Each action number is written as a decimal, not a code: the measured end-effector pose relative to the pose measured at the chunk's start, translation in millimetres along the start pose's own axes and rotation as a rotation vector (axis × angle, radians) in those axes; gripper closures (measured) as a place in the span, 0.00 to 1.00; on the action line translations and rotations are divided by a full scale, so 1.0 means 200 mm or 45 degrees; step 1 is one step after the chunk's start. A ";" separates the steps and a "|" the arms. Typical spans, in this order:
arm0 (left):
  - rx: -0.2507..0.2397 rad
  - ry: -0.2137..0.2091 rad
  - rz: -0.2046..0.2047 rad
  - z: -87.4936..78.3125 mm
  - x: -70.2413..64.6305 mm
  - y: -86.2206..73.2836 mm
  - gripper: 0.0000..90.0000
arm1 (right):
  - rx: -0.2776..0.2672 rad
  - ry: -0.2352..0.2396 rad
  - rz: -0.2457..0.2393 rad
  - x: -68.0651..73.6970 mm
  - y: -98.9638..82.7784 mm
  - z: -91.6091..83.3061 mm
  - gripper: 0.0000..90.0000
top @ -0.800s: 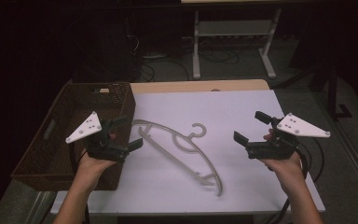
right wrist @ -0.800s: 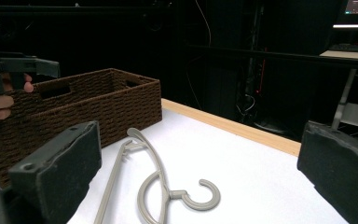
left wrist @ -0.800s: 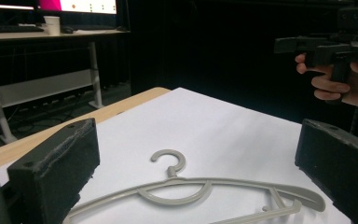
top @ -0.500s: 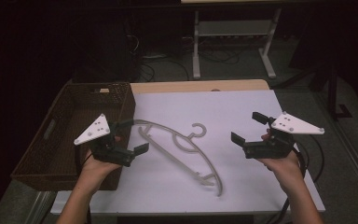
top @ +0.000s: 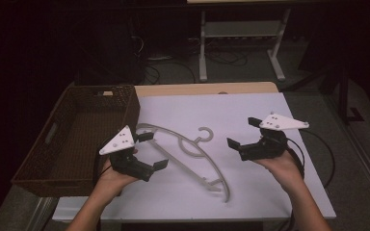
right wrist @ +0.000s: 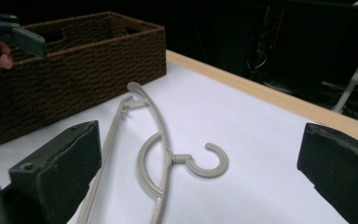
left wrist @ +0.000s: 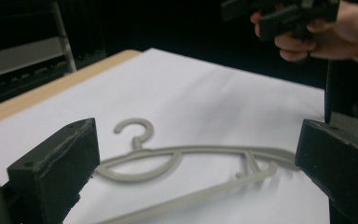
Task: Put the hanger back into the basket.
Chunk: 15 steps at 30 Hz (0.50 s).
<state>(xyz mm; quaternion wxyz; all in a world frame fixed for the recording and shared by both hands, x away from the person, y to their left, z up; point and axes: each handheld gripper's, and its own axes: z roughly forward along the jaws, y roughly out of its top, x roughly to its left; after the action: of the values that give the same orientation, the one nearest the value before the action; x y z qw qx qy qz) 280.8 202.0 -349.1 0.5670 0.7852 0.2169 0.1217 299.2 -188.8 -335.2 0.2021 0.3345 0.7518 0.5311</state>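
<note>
From the high view I see the grey hanger (top: 192,156) flat on the white table (top: 250,110), just beside the brown basket (top: 72,139). My left gripper (top: 149,150) hovers at the hanger's basket-side end, jaws wide; my right gripper (top: 244,132) hangs apart from the hook, jaws wide, empty. In the left gripper view the hanger (left wrist: 177,161) lies between my spread jaws, untouched. In the right gripper view the hanger (right wrist: 158,149) lies between basket (right wrist: 74,70) and jaws.

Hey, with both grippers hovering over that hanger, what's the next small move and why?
Probably lower the left gripper onto the near end of the hanger. Its jaws stand wide open around that end without touching it, the hanger lies flat on the white table, and the right gripper is open farther off.
</note>
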 end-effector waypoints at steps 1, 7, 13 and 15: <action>0.018 -0.002 0.008 0.01 0.00 -0.01 0.00 | 0.012 0.003 0.003 0.00 0.00 0.02 0.00; 0.031 -0.016 -0.012 0.05 -0.01 -0.09 0.00 | 0.108 0.013 0.012 -0.01 -0.02 0.12 0.00; 0.060 -0.010 -0.026 0.06 -0.01 -0.15 0.00 | 0.241 0.035 0.060 -0.01 -0.04 0.21 0.07; 0.067 -0.014 -0.026 0.06 -0.01 -0.16 0.00 | 0.291 0.045 0.074 -0.01 -0.05 0.25 0.10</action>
<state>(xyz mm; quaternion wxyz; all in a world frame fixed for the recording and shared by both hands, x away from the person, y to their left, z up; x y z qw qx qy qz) 278.2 198.7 -382.9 0.5484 0.7984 0.2249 0.1058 330.1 -159.6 -362.5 0.1339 0.3677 0.8008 0.4534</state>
